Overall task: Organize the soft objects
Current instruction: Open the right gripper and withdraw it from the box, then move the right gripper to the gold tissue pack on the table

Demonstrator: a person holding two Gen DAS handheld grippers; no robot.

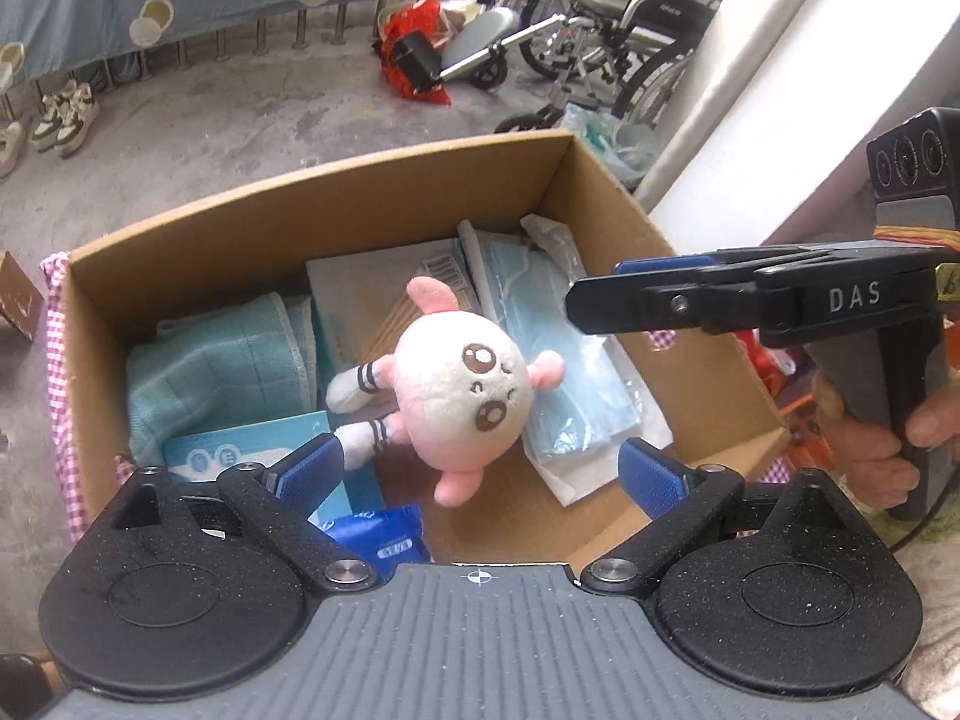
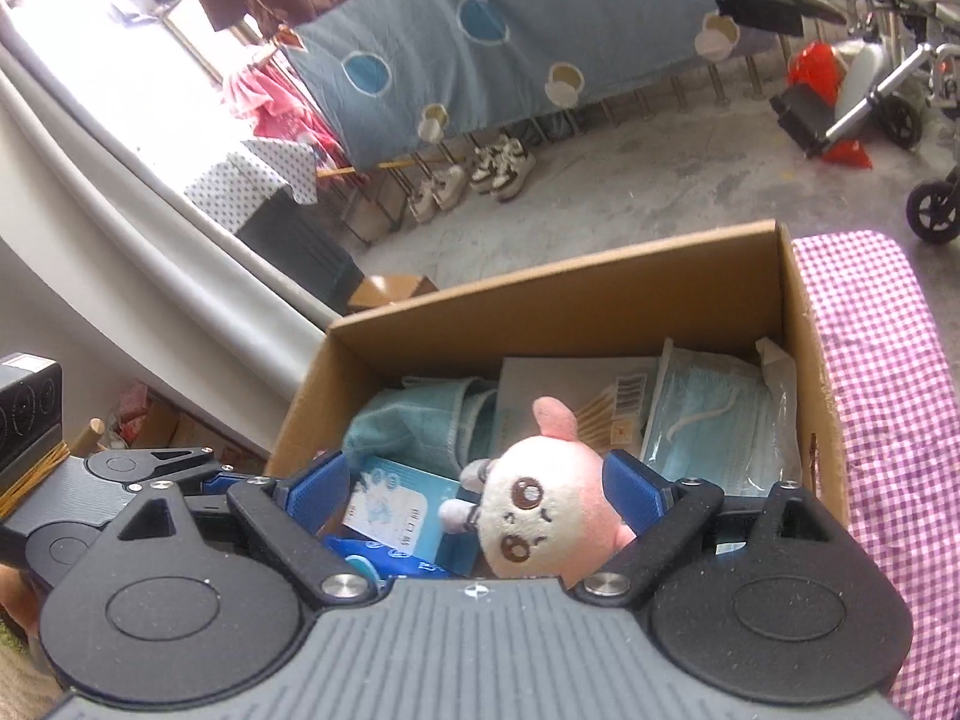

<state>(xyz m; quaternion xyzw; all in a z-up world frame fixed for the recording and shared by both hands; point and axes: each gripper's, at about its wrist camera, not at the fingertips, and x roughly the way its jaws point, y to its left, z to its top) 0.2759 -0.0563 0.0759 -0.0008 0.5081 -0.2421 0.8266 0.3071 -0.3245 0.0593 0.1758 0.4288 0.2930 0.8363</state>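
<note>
A pink and white plush toy [image 1: 462, 387] lies inside an open cardboard box [image 1: 336, 204] on top of other items. It also shows in the right wrist view [image 2: 543, 516]. My left gripper [image 1: 480, 471] is open above the box's near side, just short of the toy, holding nothing. My right gripper [image 1: 591, 297] hovers over the box's right side; in its own view it [image 2: 474, 492] is open, with the toy below between its fingers. A folded teal towel [image 1: 210, 372], packs of blue face masks [image 1: 558, 354] and blue packets [image 1: 384, 534] fill the box [image 2: 540, 306].
The box stands on a pink checked cloth [image 2: 888, 384]. Beyond it is a concrete floor with shoes [image 1: 63, 117], a wheelchair [image 1: 600, 30], a red bag [image 1: 414, 42] and a hanging blue sheet [image 2: 498, 30]. A white wall [image 1: 750, 120] rises at the right.
</note>
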